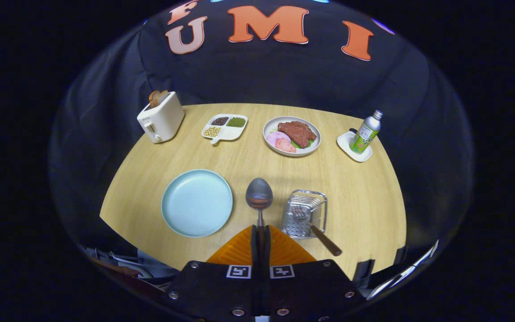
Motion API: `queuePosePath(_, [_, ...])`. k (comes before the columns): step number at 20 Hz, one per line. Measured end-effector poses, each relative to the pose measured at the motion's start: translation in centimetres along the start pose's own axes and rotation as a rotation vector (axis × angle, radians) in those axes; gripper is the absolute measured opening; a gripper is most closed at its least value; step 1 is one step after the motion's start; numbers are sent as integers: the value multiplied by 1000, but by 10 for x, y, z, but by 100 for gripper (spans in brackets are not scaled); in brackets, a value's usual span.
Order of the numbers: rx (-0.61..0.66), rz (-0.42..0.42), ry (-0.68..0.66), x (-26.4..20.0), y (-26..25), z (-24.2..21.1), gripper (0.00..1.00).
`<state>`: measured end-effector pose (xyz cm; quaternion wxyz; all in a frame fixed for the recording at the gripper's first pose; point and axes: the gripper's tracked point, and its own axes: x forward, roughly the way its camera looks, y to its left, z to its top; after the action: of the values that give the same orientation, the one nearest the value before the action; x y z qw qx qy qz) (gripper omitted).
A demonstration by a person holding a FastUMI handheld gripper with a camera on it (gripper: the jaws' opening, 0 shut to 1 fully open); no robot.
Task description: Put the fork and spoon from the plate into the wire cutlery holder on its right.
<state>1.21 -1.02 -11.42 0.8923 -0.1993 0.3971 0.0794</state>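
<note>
1. The gripper [260, 232] was clamped on the spoon [259, 197] handle, bowl pointing ahead, between the empty plate [197, 202] and wire holder [304, 213].
2. The fork [315, 226] already sat inside — handle leaning out.
3. Best swing right, tip the bowl down — clear of that handle.

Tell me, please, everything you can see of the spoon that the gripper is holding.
The spoon looks like polished metal, with an oval bowl and a thin neck. The gripper is shut on its handle, whose lower part is hidden between the orange fingers. It points straight ahead, bowl forward, above the wooden table, between the light blue plate and the wire cutlery holder. Only the fingers touch it.
</note>
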Motion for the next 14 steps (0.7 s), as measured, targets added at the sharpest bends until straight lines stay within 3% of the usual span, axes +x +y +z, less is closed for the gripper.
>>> queuePosePath(6, [-101,-10,186,3,-47,-5,1])
queuePosePath(14, [-228,-30,364,49,-61,-18,2])
